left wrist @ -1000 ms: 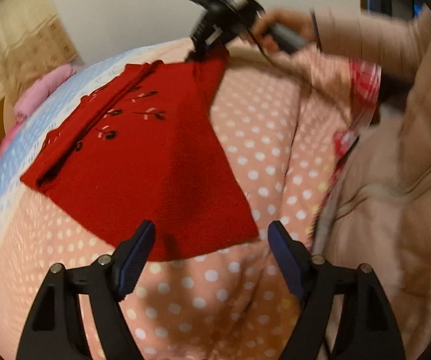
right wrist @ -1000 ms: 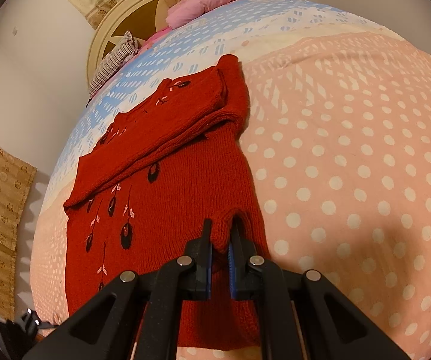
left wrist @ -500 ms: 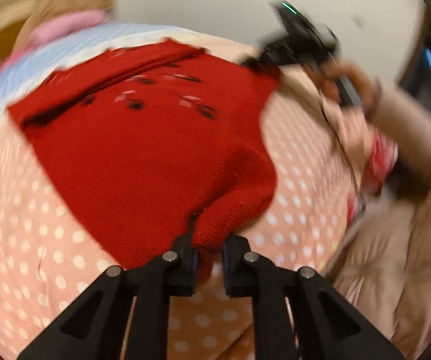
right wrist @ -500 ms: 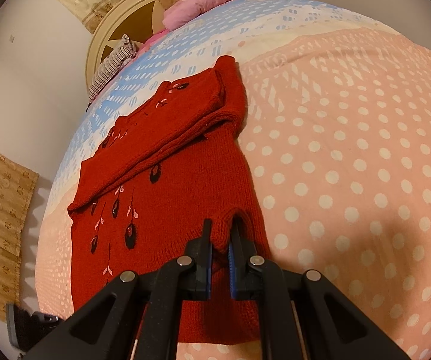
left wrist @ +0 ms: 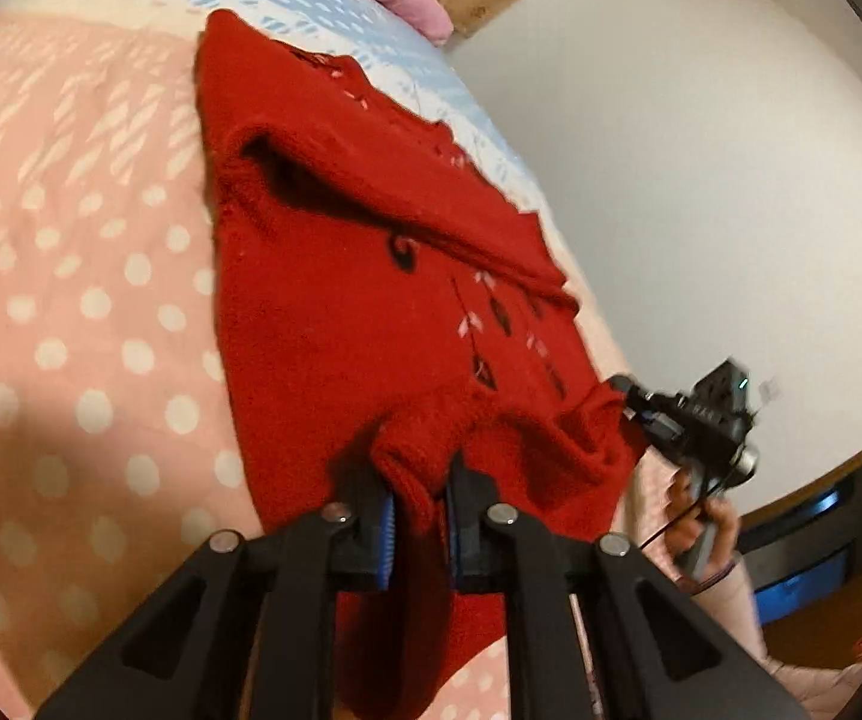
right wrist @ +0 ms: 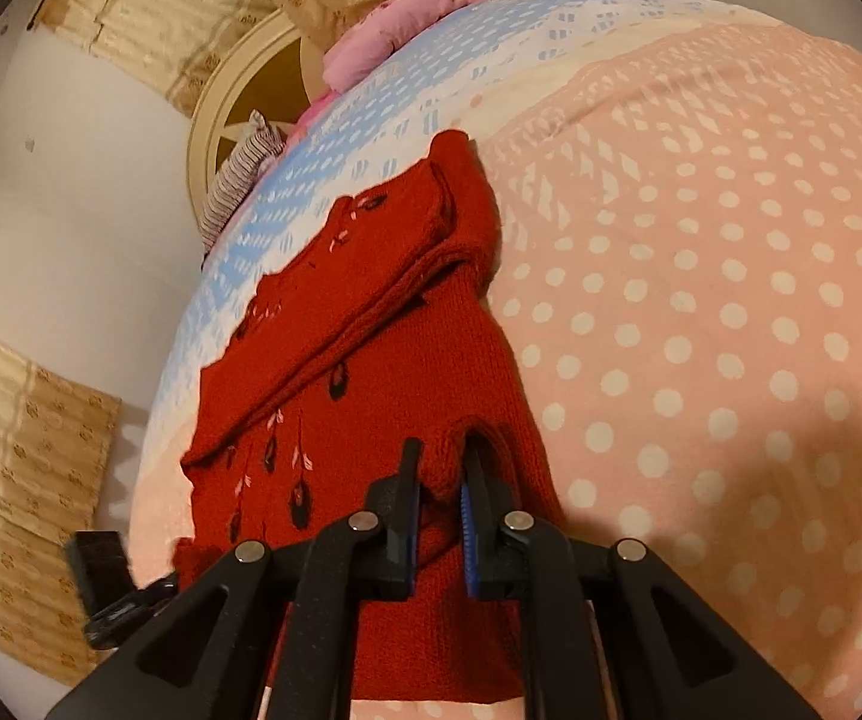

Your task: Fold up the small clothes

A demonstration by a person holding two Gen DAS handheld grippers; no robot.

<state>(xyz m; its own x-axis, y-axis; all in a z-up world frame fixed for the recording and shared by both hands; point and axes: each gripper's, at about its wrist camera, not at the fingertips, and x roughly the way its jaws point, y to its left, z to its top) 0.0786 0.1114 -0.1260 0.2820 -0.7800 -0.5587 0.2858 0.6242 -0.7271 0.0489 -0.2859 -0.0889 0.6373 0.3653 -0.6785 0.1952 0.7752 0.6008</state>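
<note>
A small red knit sweater (left wrist: pixel 335 300) with dark embroidered flowers lies on the pink polka-dot bedspread (left wrist: pixel 71 276). Its far part is folded over on itself. My left gripper (left wrist: pixel 419 480) is shut on a bunched bottom corner of the sweater and lifts it off the bed. My right gripper (right wrist: pixel 439 474) is shut on the other bottom corner of the sweater (right wrist: pixel 371 360). The right gripper also shows in the left wrist view (left wrist: pixel 670 420), pinching the hem. The left gripper shows at the lower left of the right wrist view (right wrist: pixel 107 582).
The bedspread (right wrist: pixel 730 300) turns blue and white toward the far end. A pink pillow (right wrist: pixel 395 18) and a striped cloth (right wrist: pixel 239 180) lie by the round headboard (right wrist: pixel 215 114). A white wall (left wrist: pixel 670 150) runs along one side of the bed. Beige curtains (right wrist: pixel 17 450) hang nearby.
My left gripper went from open in front of the hem to shut on the sweater's corner, then lifted it. My right gripper stayed shut on its corner and rose slightly.
</note>
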